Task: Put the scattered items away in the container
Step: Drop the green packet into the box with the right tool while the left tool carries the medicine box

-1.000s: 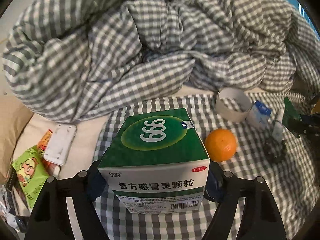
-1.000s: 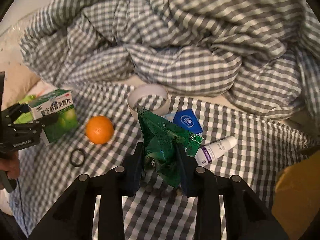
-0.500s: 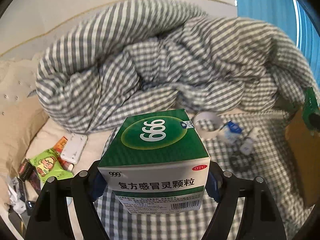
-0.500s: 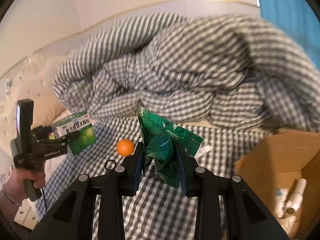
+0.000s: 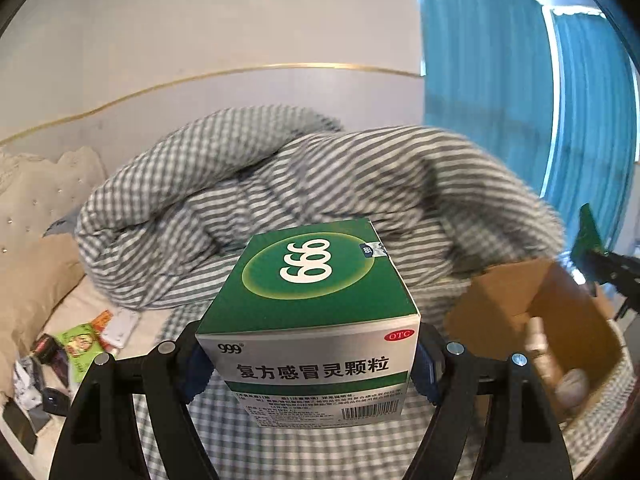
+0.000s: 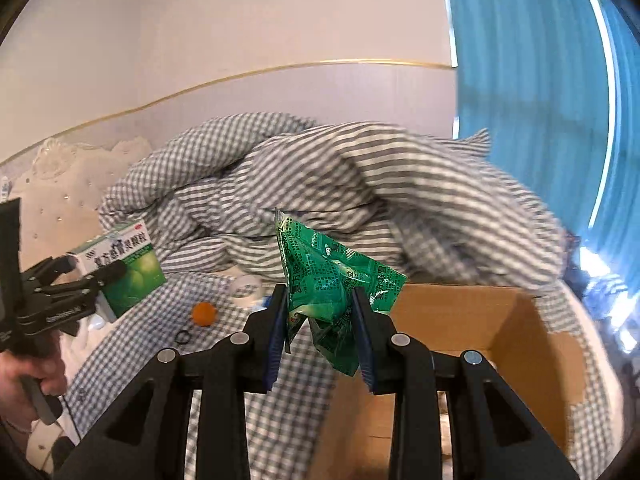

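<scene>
While your left gripper (image 5: pixel 312 364) is clamping the green medicine box (image 5: pixel 308 304) in the air above the checked bedsheet (image 5: pixel 288 436), your right gripper (image 6: pixel 320 320) is pinching a crumpled green sachet (image 6: pixel 332 276) just beside the open cardboard box (image 6: pixel 500 344) lying on the bed.

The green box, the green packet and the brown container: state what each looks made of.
Green box: printed paperboard, slightly glossy, with crisp folded edges.
Green packet: thin plastic or foil film, shiny, crumpled where it is gripped.
Brown container: matte corrugated cardboard, probably; plain brown walls and flaps.
</scene>
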The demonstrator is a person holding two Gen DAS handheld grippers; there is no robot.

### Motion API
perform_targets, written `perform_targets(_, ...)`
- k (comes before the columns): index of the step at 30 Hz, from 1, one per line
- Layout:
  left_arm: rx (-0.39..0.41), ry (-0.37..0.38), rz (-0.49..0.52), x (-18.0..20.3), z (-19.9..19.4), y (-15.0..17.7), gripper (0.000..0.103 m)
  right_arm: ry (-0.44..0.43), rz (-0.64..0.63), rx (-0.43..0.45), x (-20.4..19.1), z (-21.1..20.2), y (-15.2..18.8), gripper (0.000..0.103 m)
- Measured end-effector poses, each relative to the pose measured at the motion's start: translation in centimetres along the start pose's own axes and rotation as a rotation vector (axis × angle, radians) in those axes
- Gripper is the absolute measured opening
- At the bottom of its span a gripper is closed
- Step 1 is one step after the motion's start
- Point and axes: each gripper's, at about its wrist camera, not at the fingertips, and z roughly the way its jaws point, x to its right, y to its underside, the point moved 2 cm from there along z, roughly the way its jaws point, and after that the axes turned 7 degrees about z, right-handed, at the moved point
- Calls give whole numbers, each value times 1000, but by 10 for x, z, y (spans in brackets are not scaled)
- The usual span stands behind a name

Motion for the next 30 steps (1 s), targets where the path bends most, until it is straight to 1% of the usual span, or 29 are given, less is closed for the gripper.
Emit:
perform_targets(4, 21, 55, 0, 39, -11, -8, 80, 76, 2, 16, 32, -18, 1, 30)
perform_targets(7, 35, 80, 16, 65, -15, -13, 80, 140, 15, 9, 59, -24, 6, 30)
perform_targets(10, 42, 111, 24, 89, -17, -18, 80, 201, 42, -17, 87, -22, 15, 30)
perform_targets(13, 52, 124, 41, 106, -20, -21, 80, 275, 58, -59, 110, -14, 27, 30)
perform_targets(16, 52, 140, 57, 121, -21, -24, 80, 285, 98, -91, 127, -12, 36, 30)
perform_targets(23, 48, 164, 87, 150, -17, -29, 80, 286, 108, -108, 143, -15, 45, 33)
perform_targets(24, 45, 171, 85, 155, -15, -29, 80, 284, 113, -106, 146, -17, 46, 40)
perform_targets(25, 40, 179, 84, 160, -13, -30, 80, 287, 116, -101, 147, -18, 46, 67)
perform_targets(27, 36, 189, 92, 169, -10, -29, 80, 288, 123, -79, 149, -21, 45, 103)
perform_targets(30, 31, 205, 109, 183, -5, -29, 80, 292, 130, -40, 152, -34, 45, 103)
